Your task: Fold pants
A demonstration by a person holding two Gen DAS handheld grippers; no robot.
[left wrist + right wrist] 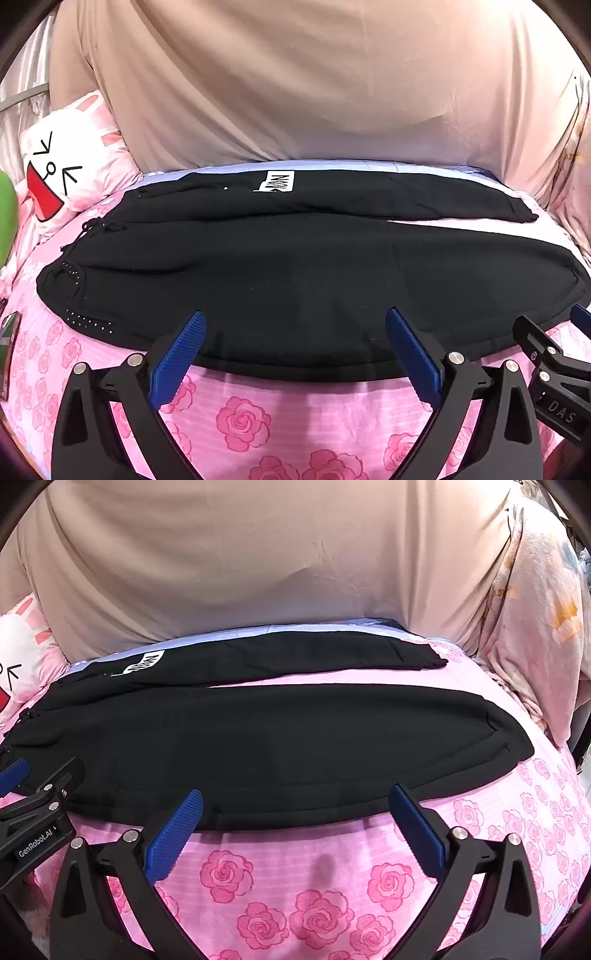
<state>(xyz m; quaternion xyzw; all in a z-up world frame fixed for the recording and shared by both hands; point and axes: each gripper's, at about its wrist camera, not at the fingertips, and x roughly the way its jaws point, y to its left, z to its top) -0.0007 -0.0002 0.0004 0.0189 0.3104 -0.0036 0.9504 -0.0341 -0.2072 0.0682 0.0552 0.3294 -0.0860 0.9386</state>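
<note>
From the left wrist, black pants (295, 266) are seen laid flat across a bed (258, 413) covered with a pink sheet printed with roses. The waistband lies toward the bed's left end, the leg cuffs toward the right end. The two legs are spread apart at the right, with a strip of pink sheet shown between them; the far leg runs along the far edge, and a white label (277, 181) is seen on it. The left tool (295, 347) is held wide open over the near edge of the pants, its blue pads (181, 358) apart and nothing gripped between them. Part of the right tool (554, 362) is seen at the right margin, just beside the pants' near edge. A white pillow (66, 170) with a cartoon face is propped at the far left corner. A beige cloth (295, 81) is hung behind the bed's far edge, and a pale blue band of sheet is seen along that edge.

From the right wrist, the pants (277, 746) are seen again across the bed (295, 878), with the near leg's cuff ending short of the right end. The right tool (295, 823) is held wide open at the near edge of the pants, empty. The left tool (40, 808) is seen at the left margin. The beige cloth (258, 561) fills the background, and a pale printed blanket (535, 635) is draped at the far right corner.
</note>
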